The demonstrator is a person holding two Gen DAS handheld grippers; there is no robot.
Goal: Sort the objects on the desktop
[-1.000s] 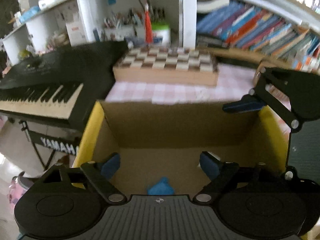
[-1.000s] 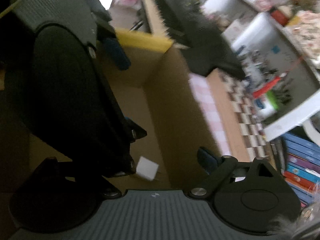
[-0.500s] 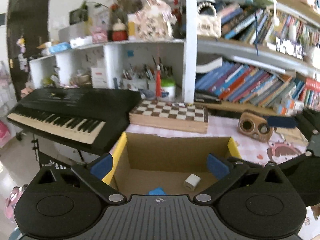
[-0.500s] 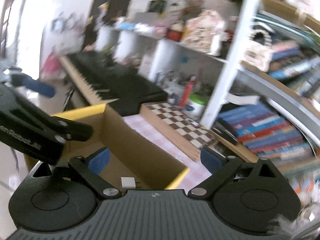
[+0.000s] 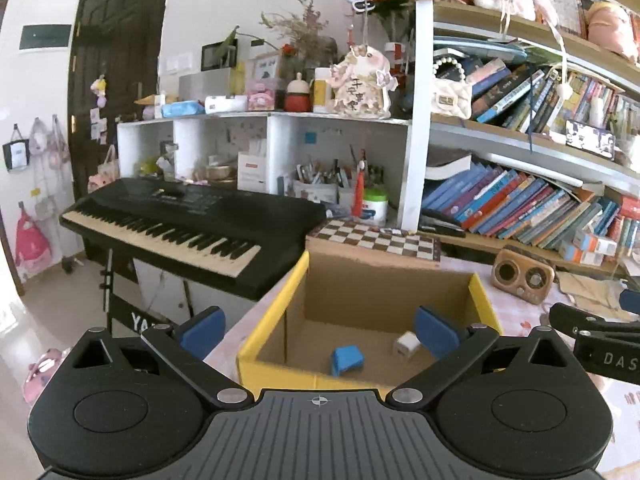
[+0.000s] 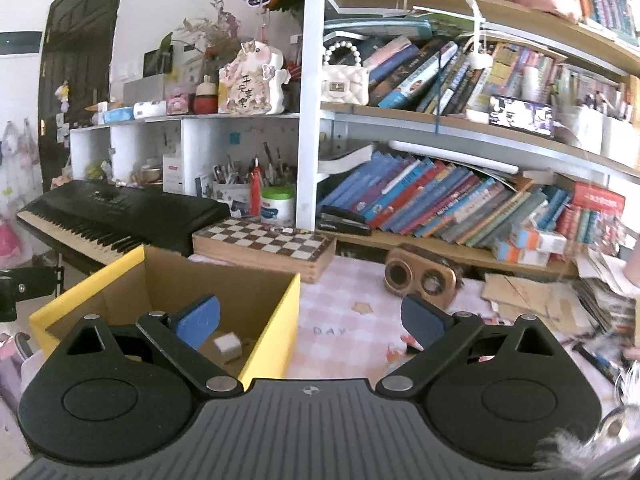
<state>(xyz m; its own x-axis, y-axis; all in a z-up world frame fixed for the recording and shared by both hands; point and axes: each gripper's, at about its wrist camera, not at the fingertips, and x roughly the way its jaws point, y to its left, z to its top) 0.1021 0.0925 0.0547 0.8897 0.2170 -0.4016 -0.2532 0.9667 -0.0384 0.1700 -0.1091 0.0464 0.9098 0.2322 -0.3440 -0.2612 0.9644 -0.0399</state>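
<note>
Left wrist view: left gripper (image 5: 318,328) spread wide with nothing between its blue pads (image 5: 202,327); it sits above and in front of the cardboard box (image 5: 276,338).
Box: open at the top, yellow on the outside, brown inside; it stands on the pink checked tablecloth (image 6: 360,312), just in front of the chessboard (image 5: 378,238).
Box contents: a blue block (image 5: 347,359) and a white cube (image 5: 407,344) lie on the box floor, near each other but apart.
Block relative to left gripper: low between the two fingers, slightly right of the midline, touched by neither pad.
Cube relative to left gripper: just left of the right-hand pad as seen here; it lies down on the box floor.
Right wrist view: right gripper (image 6: 310,318) also spread wide and holding nothing; its left pad (image 6: 199,316) hangs over the box opening, its right pad over the tablecloth.
Cube relative to right gripper: white cube (image 6: 227,346) lies inside the box just below and right of the left pad; contact cannot be told.
Right gripper as seen from the left: a black arm at the right edge (image 5: 588,334), beside the box.
Surroundings: black keyboard (image 5: 188,222) to the left of the box; a small wooden radio (image 6: 422,276) on the tablecloth to the right; shelves of books (image 6: 448,204) behind.
</note>
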